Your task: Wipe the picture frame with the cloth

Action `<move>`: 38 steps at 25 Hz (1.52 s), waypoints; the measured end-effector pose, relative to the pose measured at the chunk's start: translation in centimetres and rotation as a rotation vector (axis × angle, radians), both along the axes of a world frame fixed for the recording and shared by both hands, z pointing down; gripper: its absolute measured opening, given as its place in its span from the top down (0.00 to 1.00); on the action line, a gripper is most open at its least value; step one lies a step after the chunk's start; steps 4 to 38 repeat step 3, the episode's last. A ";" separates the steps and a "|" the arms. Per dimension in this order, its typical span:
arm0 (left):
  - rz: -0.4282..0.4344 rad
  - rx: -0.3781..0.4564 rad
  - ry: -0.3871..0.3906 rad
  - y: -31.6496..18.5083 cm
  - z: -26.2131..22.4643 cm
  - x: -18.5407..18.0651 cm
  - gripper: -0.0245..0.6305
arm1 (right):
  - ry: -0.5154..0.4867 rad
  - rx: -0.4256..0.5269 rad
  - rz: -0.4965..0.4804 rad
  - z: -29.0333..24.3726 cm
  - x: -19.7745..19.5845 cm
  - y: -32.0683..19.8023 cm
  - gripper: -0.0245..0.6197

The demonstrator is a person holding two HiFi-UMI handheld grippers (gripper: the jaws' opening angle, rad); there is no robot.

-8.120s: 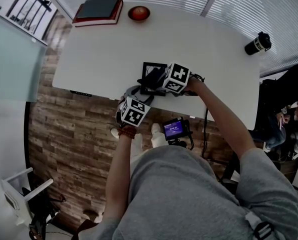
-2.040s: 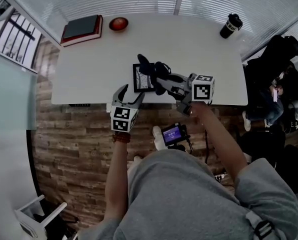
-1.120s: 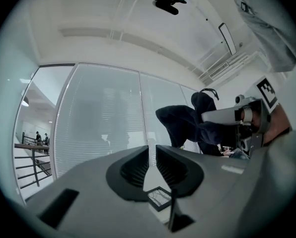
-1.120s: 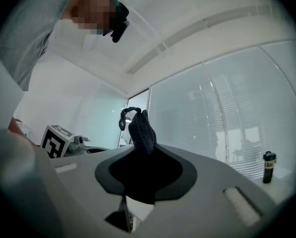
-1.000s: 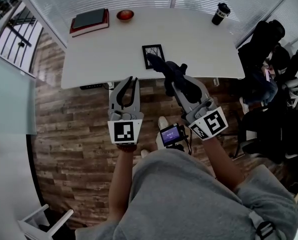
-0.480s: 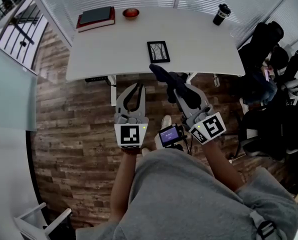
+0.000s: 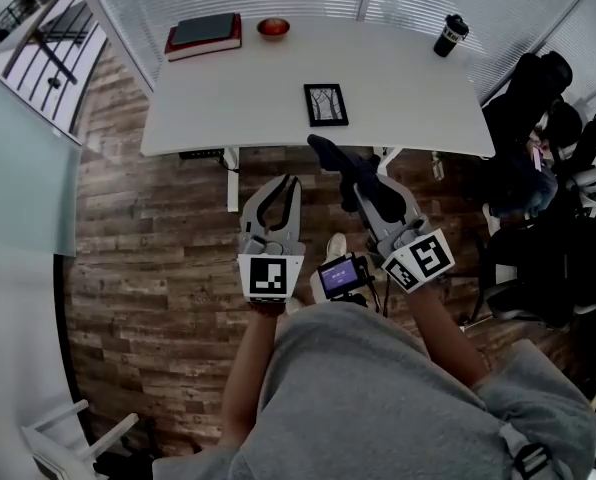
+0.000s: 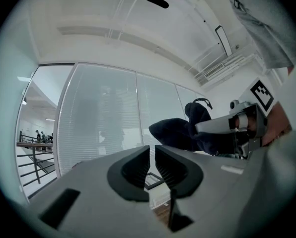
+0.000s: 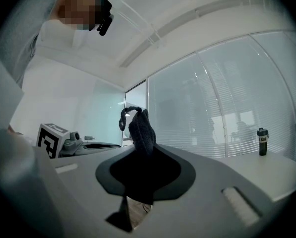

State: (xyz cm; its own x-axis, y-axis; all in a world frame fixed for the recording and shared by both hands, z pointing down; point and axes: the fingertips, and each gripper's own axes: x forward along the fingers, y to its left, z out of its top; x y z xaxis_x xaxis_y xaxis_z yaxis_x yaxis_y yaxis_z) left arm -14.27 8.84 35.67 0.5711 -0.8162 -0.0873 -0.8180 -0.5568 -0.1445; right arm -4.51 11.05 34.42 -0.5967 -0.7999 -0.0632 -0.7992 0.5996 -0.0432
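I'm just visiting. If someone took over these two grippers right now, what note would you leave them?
Left gripper: jaws together, empty, over the floor.
Right gripper: shut on the cloth, also short of the table.
Frame: flat on the table, nothing touching it.
Done: cloth is in hand. Whether the frame has been wiped, I can't tell.
Left: bring the cloth to the frame and wipe it.

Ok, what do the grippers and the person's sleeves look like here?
Both the left gripper and right gripper are grey plastic, with curved jaws lined by dark ribbed pads. Each carries a white cube printed with black square markers. No cables visible on either. The person wears a grey short-sleeved shirt.
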 end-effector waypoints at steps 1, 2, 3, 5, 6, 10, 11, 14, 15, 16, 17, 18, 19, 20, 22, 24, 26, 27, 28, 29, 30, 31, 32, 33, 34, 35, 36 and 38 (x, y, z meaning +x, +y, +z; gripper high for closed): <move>0.001 0.000 0.000 0.1 0.0 0.0 0.91 | 0.001 -0.001 0.000 0.0 0.0 0.0 0.85; 0.001 -0.004 -0.001 0.2 0.1 0.0 0.91 | 0.002 -0.001 0.000 0.1 -0.1 0.1 0.85; 0.001 -0.008 -0.002 0.3 0.2 -0.1 0.91 | 0.004 -0.002 0.001 0.2 -0.1 0.2 0.85; 0.001 -0.008 -0.002 0.3 0.2 -0.1 0.91 | 0.004 -0.002 0.001 0.2 -0.1 0.2 0.85; 0.001 -0.008 -0.002 0.3 0.2 -0.1 0.91 | 0.004 -0.002 0.001 0.2 -0.1 0.2 0.85; 0.001 -0.008 -0.002 0.3 0.2 -0.1 0.91 | 0.004 -0.002 0.001 0.2 -0.1 0.2 0.85; 0.001 -0.008 -0.002 0.3 0.2 -0.1 0.91 | 0.004 -0.002 0.001 0.2 -0.1 0.2 0.85; 0.001 -0.008 -0.002 0.3 0.2 -0.1 0.91 | 0.004 -0.002 0.001 0.2 -0.1 0.2 0.85; 0.001 -0.008 -0.002 0.3 0.2 -0.1 0.91 | 0.004 -0.002 0.001 0.2 -0.1 0.2 0.85; 0.001 -0.008 -0.002 0.3 0.2 -0.1 0.91 | 0.004 -0.002 0.001 0.2 -0.1 0.2 0.85; 0.001 -0.008 -0.002 0.3 0.2 -0.1 0.91 | 0.004 -0.002 0.001 0.2 -0.1 0.2 0.85; 0.001 -0.008 -0.002 0.3 0.2 -0.1 0.91 | 0.004 -0.002 0.001 0.2 -0.1 0.2 0.85; 0.001 -0.008 -0.002 0.3 0.2 -0.1 0.91 | 0.004 -0.002 0.001 0.2 -0.1 0.2 0.85; 0.001 -0.008 -0.002 0.3 0.2 -0.1 0.91 | 0.004 -0.002 0.001 0.2 -0.1 0.2 0.85; 0.001 -0.008 -0.002 0.3 0.2 -0.1 0.91 | 0.004 -0.002 0.001 0.2 -0.1 0.2 0.85; 0.001 -0.008 -0.002 0.3 0.2 -0.1 0.91 | 0.004 -0.002 0.001 0.2 -0.1 0.2 0.85; 0.001 -0.008 -0.002 0.3 0.2 -0.1 0.91 | 0.004 -0.002 0.001 0.2 -0.1 0.2 0.85; 0.001 -0.008 -0.002 0.3 0.2 -0.1 0.91 | 0.004 -0.002 0.001 0.2 -0.1 0.2 0.85; 0.001 -0.008 -0.002 0.3 0.2 -0.1 0.91 | 0.004 -0.002 0.001 0.2 -0.1 0.2 0.85; 0.001 -0.008 -0.002 0.3 0.2 -0.1 0.91 | 0.004 -0.002 0.001 0.2 -0.1 0.2 0.85; 0.001 -0.008 -0.002 0.3 0.2 -0.1 0.91 | 0.004 -0.002 0.001 0.2 -0.1 0.2 0.85; 0.001 -0.008 -0.002 0.3 0.2 -0.1 0.91 | 0.004 -0.002 0.001 0.2 -0.1 0.2 0.85; 0.001 -0.008 -0.002 0.3 0.2 -0.1 0.91 | 0.004 -0.002 0.001 0.2 -0.1 0.2 0.85; 0.001 -0.008 -0.002 0.3 0.2 -0.1 0.91 | 0.004 -0.002 0.001 0.2 -0.1 0.2 0.85; 0.001 -0.008 -0.002 0.3 0.2 -0.1 0.91 | 0.004 -0.002 0.001 0.2 -0.1 0.2 0.85; 0.001 -0.008 -0.002 0.3 0.2 -0.1 0.91 | 0.004 -0.002 0.001 0.2 -0.1 0.2 0.85; 0.001 -0.008 -0.002 0.3 0.2 -0.1 0.91 | 0.004 -0.002 0.001 0.2 -0.1 0.2 0.85; 0.001 -0.008 -0.002 0.3 0.2 -0.1 0.91 | 0.004 -0.002 0.001 0.2 -0.1 0.2 0.85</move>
